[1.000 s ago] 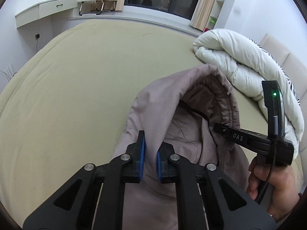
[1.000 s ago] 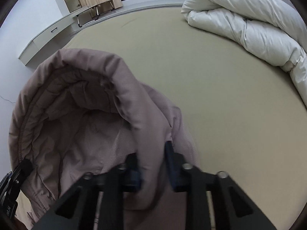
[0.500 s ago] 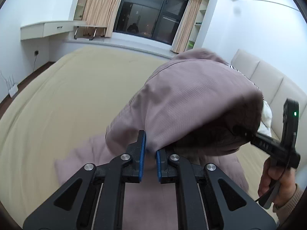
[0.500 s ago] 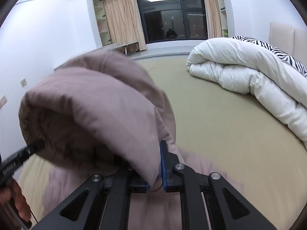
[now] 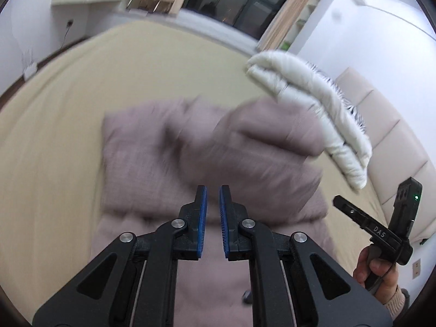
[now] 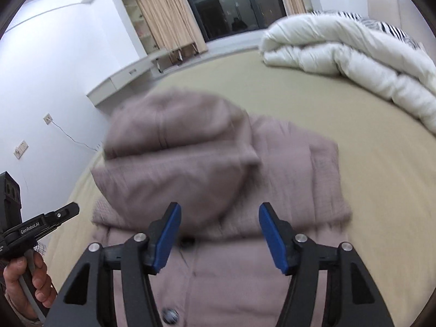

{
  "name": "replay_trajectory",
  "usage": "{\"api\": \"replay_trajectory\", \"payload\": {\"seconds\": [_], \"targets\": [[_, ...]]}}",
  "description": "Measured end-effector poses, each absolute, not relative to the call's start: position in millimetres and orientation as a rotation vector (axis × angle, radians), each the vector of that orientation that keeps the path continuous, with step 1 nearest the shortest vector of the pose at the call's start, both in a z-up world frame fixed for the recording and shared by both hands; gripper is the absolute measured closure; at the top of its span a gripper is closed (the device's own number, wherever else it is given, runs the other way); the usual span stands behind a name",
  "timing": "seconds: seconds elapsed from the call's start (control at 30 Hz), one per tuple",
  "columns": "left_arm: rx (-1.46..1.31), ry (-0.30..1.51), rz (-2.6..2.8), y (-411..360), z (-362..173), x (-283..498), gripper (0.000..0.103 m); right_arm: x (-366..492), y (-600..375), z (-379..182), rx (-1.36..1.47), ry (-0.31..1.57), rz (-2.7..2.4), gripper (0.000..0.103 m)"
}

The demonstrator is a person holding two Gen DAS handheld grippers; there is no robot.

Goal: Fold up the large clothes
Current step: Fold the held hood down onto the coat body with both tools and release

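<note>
Though near duvet [image 6: 354, 54], jacket [image 6: 286, 163] edges apart

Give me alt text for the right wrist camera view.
The right gripper hangs open above a mauve hooded jacket lying on a beige bed, hood motion-blurred. A white duvet lies beyond.

The jacket [image 6: 207, 169] is dusty mauve-pink with dark buttons. The bed sheet [image 6: 340, 125] is pale olive-beige. The duvet [image 6: 354, 51], far right, is white with a zebra-striped side. Gripper pads [image 6: 166, 234] are blue on black.
</note>
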State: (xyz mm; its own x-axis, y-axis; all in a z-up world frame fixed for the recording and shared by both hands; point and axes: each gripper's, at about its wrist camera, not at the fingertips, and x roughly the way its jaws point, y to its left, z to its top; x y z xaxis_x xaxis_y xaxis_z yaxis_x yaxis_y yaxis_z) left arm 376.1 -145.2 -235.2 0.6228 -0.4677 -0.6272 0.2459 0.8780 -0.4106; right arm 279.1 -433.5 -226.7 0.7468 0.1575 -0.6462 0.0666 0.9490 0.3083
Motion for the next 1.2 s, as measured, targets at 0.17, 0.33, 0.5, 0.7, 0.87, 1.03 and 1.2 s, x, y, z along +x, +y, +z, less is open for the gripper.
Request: {"api": "replay_trajectory", "payload": {"seconds": [0.17,0.33,0.5,0.7,0.87,1.03,1.2], "targets": [[-0.217,0.712,-0.506,-193.0,-196.0,429.7,0.094,330.3,-417.2,-197.5,0.232,0.687,0.074,0.059],[-0.089,0.872,-0.429,-232.1,-258.9,486.7,0.094,392.8,-409.5,-246.1,0.252,0.854,0.039,0.064],[-0.183,1.003,-0.406,-204.7,-334.9,501.8,0.094,399.2,-393.6,-320.9,0.201,0.951,0.059,0.070],[-0.231,0.903,-0.409,-172.4,-293.8,468.6,0.094,389.2,-407.2,-277.3,0.220,0.893,0.092,0.072],[-0.166,0.785,-0.480,-191.3,-234.0,460.9,0.094,402.5,-435.3,-228.0,0.290,0.739,0.071,0.069],[-0.065,0.889,-0.442,-227.9,-269.8,481.5,0.094,452.2,-431.3,-263.3,0.259,0.864,0.049,0.069],[-0.100,0.944,-0.449,-215.0,-316.6,474.1,0.094,469.9,-422.6,-310.7,0.186,0.927,0.029,0.069]]}}
